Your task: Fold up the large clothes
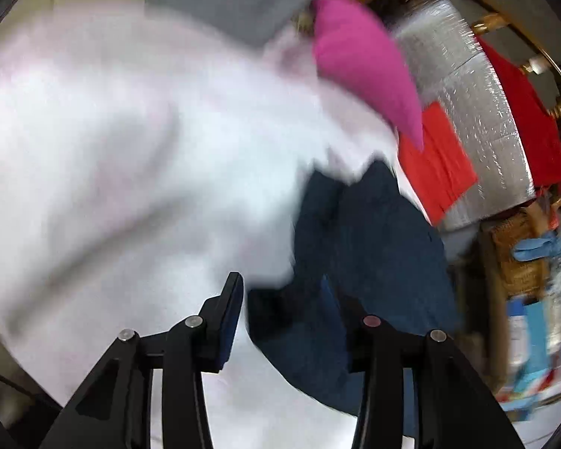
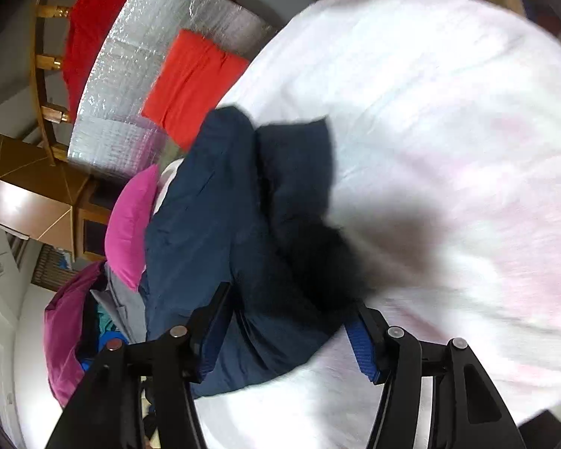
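Navy garment (image 2: 220, 224) bunched lengthwise along white sheet (image 2: 448, 112), jaws apart

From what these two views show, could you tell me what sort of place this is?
Probably a lived-in room at home: a white sheet spread as a folding surface, wooden railing behind, and bright clothes piled beside a navy garment.

Navy garment (image 2: 220, 232), bunched on the white sheet (image 2: 448, 119).

You've got one dark navy-blue cloth piece, crumpled and partly doubled over with a deep crease running down its middle; you can't tell its exact type. It lies on the white sheet, near the sheet's edge, one blurred dark end raised off the sheet. In the left wrist view it (image 1: 359, 247) shows as the same rumpled heap.
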`<state>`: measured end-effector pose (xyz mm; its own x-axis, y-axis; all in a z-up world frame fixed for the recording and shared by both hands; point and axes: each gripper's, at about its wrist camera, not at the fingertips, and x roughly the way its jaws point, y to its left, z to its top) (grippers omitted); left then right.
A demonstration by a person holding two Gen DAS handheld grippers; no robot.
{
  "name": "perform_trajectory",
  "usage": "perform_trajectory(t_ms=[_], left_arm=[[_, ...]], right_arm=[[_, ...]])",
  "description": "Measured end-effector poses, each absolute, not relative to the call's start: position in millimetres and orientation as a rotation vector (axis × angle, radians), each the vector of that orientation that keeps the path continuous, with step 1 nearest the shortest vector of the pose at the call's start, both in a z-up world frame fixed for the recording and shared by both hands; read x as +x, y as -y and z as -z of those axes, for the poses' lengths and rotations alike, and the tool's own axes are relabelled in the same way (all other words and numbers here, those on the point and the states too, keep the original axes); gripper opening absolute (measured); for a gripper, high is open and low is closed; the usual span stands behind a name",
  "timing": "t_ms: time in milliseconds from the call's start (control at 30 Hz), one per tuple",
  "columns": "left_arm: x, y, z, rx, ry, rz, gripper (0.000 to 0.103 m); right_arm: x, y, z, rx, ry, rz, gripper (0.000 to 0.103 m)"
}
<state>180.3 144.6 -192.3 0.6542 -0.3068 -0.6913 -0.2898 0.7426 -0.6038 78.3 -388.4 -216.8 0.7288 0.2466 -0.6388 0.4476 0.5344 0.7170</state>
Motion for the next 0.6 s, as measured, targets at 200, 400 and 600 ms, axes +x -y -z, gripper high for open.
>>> perform_trajectory(t_ms=[200,400,600], left_arm=[[188.4,-127.8,167.9,-0.519,-0.755,-0.038,0.061],[233.4,-82.0,203.3,-0.433,-0.892,0.007,0.061],[253.0,-73.7,214.7,-0.498,-0.895,0.069,0.030]], right_arm=[[82.5,404.6,189.8,0.922,-0.661,0.229,0.073],[157.7,391.9,200.2,0.765,-0.771,0.245,0.073],[185.1,376.8,214.9,0.677,-0.850,0.257,0.046]])
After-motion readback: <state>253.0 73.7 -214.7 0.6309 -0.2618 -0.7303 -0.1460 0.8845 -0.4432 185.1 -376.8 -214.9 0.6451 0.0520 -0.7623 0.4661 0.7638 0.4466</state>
